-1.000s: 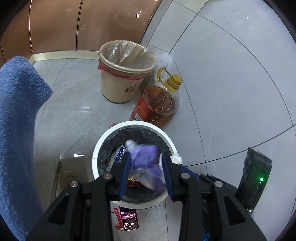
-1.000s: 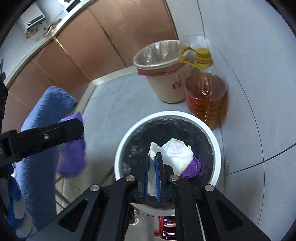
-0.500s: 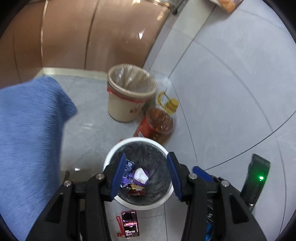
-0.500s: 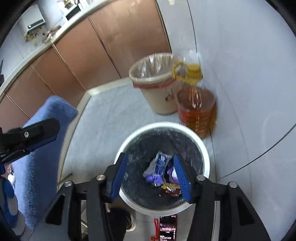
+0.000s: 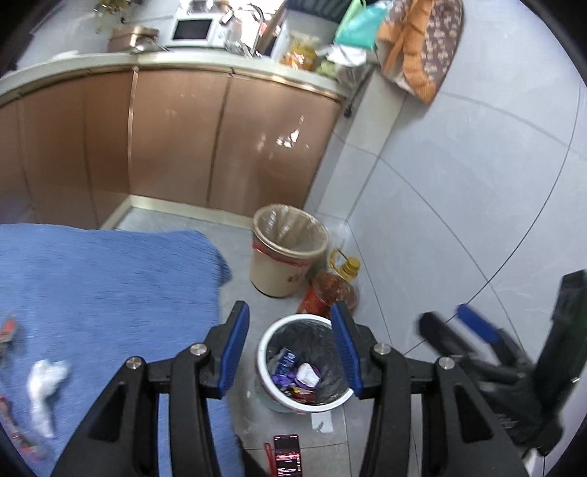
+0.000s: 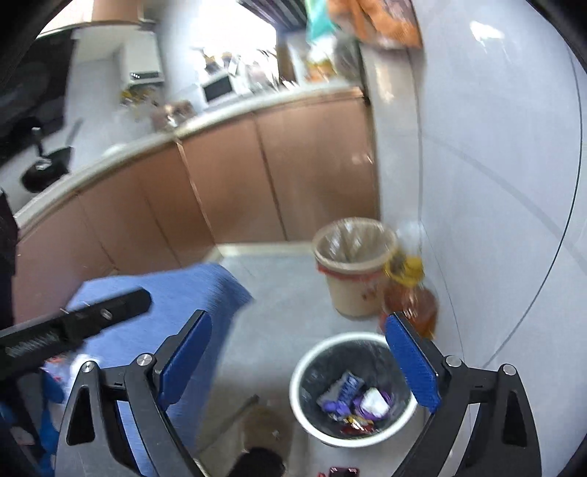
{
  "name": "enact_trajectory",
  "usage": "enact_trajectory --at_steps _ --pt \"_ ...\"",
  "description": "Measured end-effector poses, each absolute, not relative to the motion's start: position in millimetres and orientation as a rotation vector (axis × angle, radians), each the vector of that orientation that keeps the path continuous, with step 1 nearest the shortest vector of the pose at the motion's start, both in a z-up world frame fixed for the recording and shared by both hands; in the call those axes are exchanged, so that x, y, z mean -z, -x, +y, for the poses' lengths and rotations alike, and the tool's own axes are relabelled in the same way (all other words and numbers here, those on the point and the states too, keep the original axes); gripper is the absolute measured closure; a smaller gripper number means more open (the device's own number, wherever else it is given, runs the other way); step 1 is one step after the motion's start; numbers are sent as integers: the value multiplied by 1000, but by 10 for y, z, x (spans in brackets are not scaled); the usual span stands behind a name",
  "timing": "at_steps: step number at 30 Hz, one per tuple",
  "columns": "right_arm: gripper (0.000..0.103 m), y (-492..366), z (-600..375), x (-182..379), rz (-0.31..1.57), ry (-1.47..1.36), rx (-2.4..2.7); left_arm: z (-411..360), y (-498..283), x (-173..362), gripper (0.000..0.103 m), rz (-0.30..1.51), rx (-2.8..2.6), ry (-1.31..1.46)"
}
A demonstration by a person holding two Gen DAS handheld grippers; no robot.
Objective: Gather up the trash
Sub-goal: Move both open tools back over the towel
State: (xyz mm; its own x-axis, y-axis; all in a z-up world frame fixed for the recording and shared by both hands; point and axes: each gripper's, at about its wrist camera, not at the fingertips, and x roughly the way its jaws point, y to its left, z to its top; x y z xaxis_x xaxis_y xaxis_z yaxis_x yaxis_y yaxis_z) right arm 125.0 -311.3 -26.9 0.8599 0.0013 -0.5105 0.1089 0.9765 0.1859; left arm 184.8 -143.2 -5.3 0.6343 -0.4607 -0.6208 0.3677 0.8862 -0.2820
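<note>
We are in a home kitchen; copper-brown cabinet doors (image 5: 176,139) run under a pale countertop (image 5: 234,68), which carries a white microwave (image 5: 192,31) and a metal pot (image 5: 134,36); a black frying pan (image 6: 46,170) sits further along; grey tiles cover floor and wall; a lined beige bin (image 5: 288,257) and a bottle of cooking oil (image 5: 332,286) stand in the corner.

A blue cloth (image 5: 102,293) covers the table, with crumpled tissue (image 5: 44,385) near its left edge. The floor (image 5: 242,293) carries a white bin (image 5: 264,352), a beige bin (image 5: 286,264), an oil bottle (image 5: 330,286) and a phone (image 5: 288,455).
</note>
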Motion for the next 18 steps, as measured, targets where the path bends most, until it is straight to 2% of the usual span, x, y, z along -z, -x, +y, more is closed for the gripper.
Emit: enact_trajectory --at_steps 9,18 --pt "0 -799 -2513 -524 343 -175 -56 -583 -1306 -430 58 620 370 133" --pt "0 -604 -1928 -812 307 -160 -171 298 -924 -539 53 570 255 153"
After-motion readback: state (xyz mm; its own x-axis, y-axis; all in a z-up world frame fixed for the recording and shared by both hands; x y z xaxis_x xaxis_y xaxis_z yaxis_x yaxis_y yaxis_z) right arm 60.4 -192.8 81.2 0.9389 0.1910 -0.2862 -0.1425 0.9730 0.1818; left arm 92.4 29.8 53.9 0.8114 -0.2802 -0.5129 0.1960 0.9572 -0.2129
